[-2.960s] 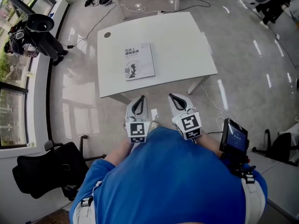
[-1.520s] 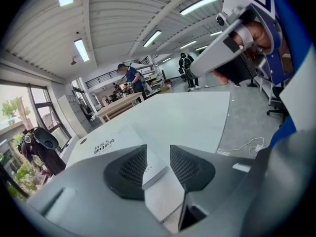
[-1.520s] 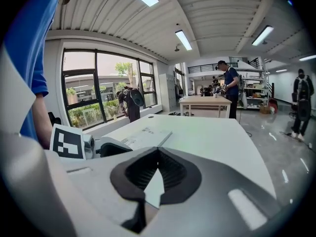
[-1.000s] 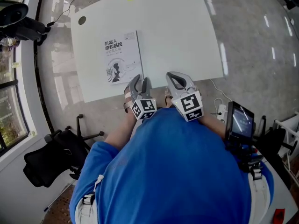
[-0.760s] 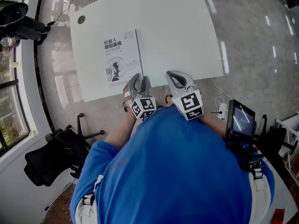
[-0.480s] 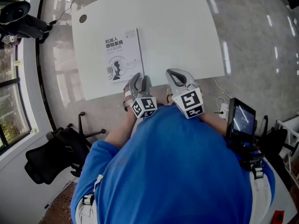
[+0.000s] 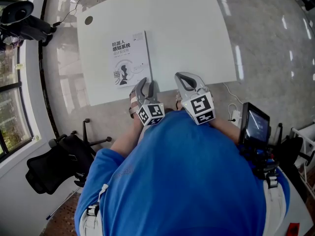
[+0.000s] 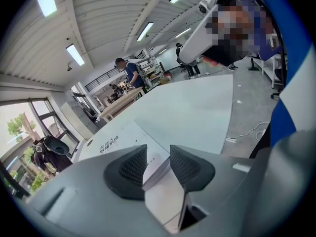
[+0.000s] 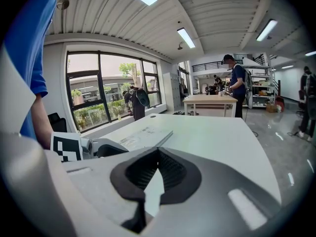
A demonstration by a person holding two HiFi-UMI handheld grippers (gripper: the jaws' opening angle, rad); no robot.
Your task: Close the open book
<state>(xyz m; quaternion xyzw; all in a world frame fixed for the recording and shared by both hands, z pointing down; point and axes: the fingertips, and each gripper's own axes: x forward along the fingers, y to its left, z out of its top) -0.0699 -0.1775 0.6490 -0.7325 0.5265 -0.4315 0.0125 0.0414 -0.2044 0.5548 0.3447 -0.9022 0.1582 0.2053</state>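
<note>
Book (image 7: 130, 58) looks closed, cover up on worktop (image 7: 197, 33); I hold left gripper (image 7: 146, 83) jaws apart at its near corner, right gripper (image 7: 183, 77) jaws together, idle.

Seen from my remote station: the person carrying my rig wears a blue short-sleeved shirt (image 7: 182, 181), with white straps (image 7: 87, 224) and black buckles (image 7: 90, 212) at the shoulders. The left gripper (image 7: 145, 85) and right gripper (image 7: 185, 80) are pale grey shells. Each carries a cube (image 7: 151, 115) of black-and-white square markers, and their pads (image 8: 129, 169) are black and finely ribbed.
</note>
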